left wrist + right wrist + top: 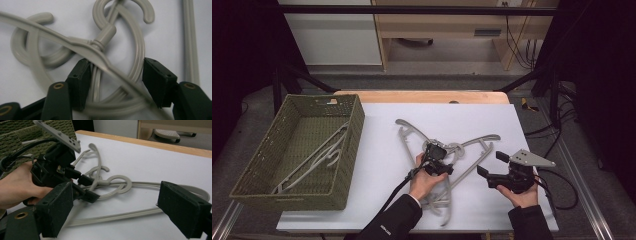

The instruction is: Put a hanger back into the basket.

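A white-topped table [387, 165] with a pale wooden edge carries everything. On it lie a tangle of grey plastic hangers [462, 150]. Beside them sits a green woven basket [354, 135].

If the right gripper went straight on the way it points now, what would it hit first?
Probably the tangled grey hangers on the white table: their hooks and a long bar lie between the right gripper and the left gripper. Its open jaws hold nothing. Depth is hard to judge.

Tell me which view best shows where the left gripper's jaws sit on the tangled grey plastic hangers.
The left gripper view: its black jaws straddle the grey plastic hangers just below one hook's neck, not yet pressing. The high view shows the left gripper over the pile's crossing point, too small for contact. The right gripper view shows it side-on, fingertips among the hooks.
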`<state>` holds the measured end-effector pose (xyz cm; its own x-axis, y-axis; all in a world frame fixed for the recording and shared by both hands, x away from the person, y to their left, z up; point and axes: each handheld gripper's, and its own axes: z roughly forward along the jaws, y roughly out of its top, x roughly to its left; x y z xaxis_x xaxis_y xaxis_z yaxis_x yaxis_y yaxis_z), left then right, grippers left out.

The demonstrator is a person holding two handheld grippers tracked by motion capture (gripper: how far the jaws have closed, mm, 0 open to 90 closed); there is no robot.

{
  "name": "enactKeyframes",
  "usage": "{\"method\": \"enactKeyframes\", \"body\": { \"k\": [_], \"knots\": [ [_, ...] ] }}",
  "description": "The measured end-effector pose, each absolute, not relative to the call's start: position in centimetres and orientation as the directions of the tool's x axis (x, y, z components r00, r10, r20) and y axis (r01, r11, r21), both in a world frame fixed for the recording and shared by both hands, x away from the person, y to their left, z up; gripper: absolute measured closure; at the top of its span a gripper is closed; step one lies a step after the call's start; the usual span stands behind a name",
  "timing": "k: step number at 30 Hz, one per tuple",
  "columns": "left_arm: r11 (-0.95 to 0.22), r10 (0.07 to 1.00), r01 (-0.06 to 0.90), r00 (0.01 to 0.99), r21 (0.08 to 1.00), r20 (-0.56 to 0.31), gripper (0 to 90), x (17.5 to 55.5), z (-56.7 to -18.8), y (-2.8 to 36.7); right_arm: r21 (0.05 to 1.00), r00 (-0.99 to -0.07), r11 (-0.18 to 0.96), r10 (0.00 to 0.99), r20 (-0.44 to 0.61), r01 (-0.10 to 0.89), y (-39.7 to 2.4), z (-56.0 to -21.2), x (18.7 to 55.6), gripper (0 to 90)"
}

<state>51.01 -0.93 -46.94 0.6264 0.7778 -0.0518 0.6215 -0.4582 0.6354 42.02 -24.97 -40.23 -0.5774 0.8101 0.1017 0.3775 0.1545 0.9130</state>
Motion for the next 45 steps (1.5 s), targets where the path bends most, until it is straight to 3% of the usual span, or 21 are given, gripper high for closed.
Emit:
{"method": "enactKeyframes", "body": {
  "k": [6, 16, 26, 30, 40, 45],
  "knots": [
    [-0.433, 0.762, 0.648, 0.634, 0.626, -0.129, 44.9, 51.1, -46.7, 0.6, 0.913, -0.575, 0.157, 0.812, 0.097, 0.376, -24.9, -40.2, 42.0, 13.5],
    [-0.427, 0.744, 0.668, 0.643, 0.610, -0.183, 50.5, 51.0, -46.3, 1.9, 0.912, -0.578, 0.164, 0.811, 0.092, 0.376, -24.9, -40.2, 42.0, 13.6],
    [-0.451, 0.753, 0.625, 0.650, 0.637, -0.105, 50.3, 50.0, -45.9, 1.5, 0.910, -0.579, 0.163, 0.809, 0.097, 0.380, -24.9, -40.2, 42.0, 13.7],
    [-0.445, 0.730, 0.622, 0.669, 0.644, -0.141, 55.3, 49.4, -45.1, 1.7, 0.910, -0.582, 0.171, 0.808, 0.091, 0.378, -24.8, -40.3, 42.1, 13.8],
    [-0.443, 0.731, 0.645, 0.662, 0.623, -0.166, 55.8, 49.4, -45.8, 1.0, 0.909, -0.585, 0.176, 0.806, 0.088, 0.378, -24.7, -40.3, 42.1, 14.0],
    [-0.462, 0.720, 0.625, 0.679, 0.629, -0.146, 63.9, 49.0, -45.7, 0.8, 0.908, -0.586, 0.176, 0.805, 0.089, 0.379, -24.6, -40.3, 42.1, 14.2]
  ]
}}
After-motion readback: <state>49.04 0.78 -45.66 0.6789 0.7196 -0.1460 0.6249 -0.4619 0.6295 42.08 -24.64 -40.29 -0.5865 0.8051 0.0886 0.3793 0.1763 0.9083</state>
